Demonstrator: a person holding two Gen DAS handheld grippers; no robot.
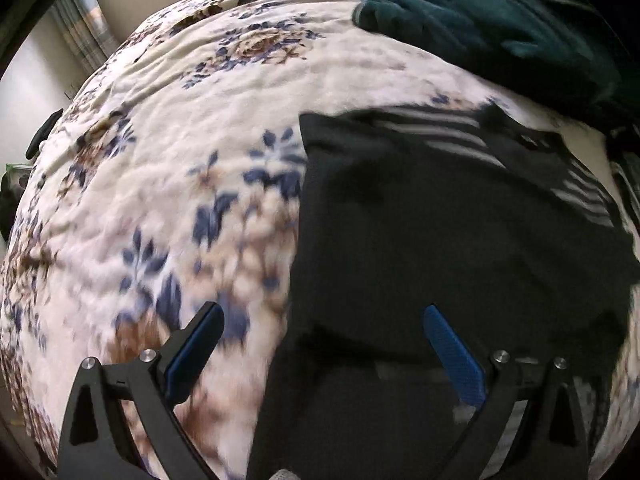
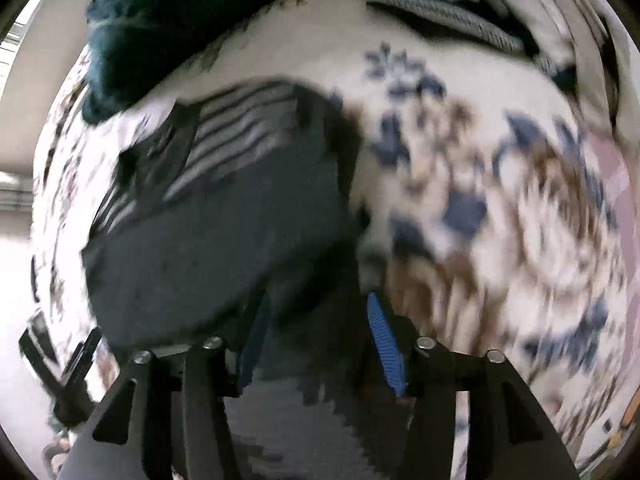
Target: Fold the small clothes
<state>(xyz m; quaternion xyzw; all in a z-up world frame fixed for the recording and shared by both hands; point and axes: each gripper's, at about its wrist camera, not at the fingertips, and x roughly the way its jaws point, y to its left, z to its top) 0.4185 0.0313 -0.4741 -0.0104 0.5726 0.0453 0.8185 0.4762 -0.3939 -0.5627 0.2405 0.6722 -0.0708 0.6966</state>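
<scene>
A small dark garment (image 1: 440, 232) with grey-striped panels lies flat on a floral blanket (image 1: 192, 152). My left gripper (image 1: 324, 316) is open, hovering over the garment's near left edge; its left finger is above the blanket, its right finger above the dark cloth. In the right wrist view the same garment (image 2: 224, 232) fills the left centre. My right gripper (image 2: 316, 308) is open over the garment's near right edge, with nothing between its blue pads. The view is motion-blurred.
A dark teal plush blanket (image 1: 500, 20) is heaped at the far side of the bed, also in the right wrist view (image 2: 160, 12). Grey and light folded fabrics (image 2: 460, 20) lie at the far right. The bed's left edge drops to the floor (image 2: 16, 280).
</scene>
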